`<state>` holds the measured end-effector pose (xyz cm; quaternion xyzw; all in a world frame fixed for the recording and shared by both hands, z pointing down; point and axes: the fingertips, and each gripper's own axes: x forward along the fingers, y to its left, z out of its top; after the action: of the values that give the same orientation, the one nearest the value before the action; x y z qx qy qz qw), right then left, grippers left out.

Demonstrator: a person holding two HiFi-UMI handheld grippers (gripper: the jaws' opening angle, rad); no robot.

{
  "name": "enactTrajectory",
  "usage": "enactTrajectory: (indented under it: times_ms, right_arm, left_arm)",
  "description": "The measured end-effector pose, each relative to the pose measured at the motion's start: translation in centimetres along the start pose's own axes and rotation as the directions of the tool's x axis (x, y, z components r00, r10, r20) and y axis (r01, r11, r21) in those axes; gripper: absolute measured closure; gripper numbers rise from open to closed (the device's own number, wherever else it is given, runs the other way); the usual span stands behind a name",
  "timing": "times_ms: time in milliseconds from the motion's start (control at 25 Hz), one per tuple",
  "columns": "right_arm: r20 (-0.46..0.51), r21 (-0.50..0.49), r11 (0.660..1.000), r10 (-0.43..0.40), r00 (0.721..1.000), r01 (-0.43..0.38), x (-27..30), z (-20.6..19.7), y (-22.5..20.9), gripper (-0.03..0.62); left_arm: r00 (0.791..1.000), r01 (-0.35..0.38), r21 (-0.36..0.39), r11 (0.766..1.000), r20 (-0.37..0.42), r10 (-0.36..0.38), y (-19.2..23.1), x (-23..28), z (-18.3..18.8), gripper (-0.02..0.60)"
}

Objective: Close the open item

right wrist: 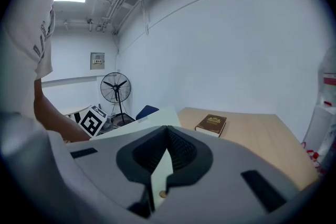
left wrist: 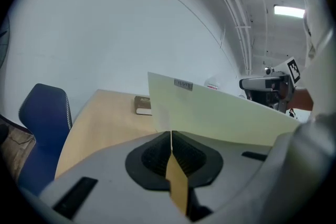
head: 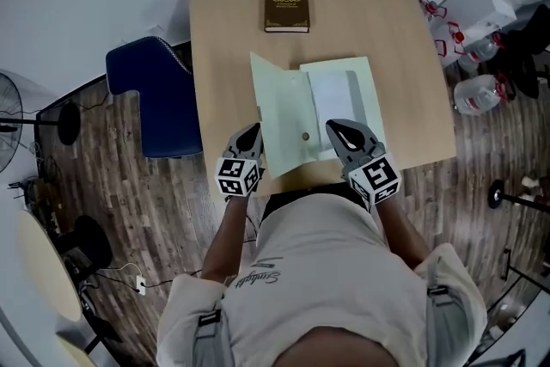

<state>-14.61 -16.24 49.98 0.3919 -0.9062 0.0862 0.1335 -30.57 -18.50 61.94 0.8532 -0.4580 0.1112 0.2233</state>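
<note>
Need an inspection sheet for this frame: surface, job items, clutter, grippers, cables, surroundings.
Surface: wooden table.
Job's things: pale folder open, white sheets inside, left flap lifted.
Clutter: brown book, closed, at the far edge, apart from the folder.
Grippers: left gripper shut on the folder's left flap; right gripper shut on its right side.
Cables: white lead on the floor at left; nothing seen on the table.
Surroundings: blue chair left of the table; plastic bottles on the floor at right; fan.
</note>
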Motion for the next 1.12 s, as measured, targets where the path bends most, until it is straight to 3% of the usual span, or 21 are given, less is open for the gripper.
enactTrajectory:
  times_ms: [520, 1120]
  right_arm:
    - [0.014, 0.014, 0.996, -0.084, 0.996, 0.084, -3.3, -0.6, -1.1, 0.605]
    - [0.048, 0.079, 0.988, -0.134, 0.990, 0.130, -8.1, -1.8, -7.5, 0.605]
  left_arm:
    - [0.998, 0.060, -0.012, 0.998, -0.005, -0.060, -2.5, 1.4, -0.2, 0.565]
    - [0.993, 0.079, 0.047, 0.996, -0.089, -0.074, -7.7, 6.0, 0.2, 0.565]
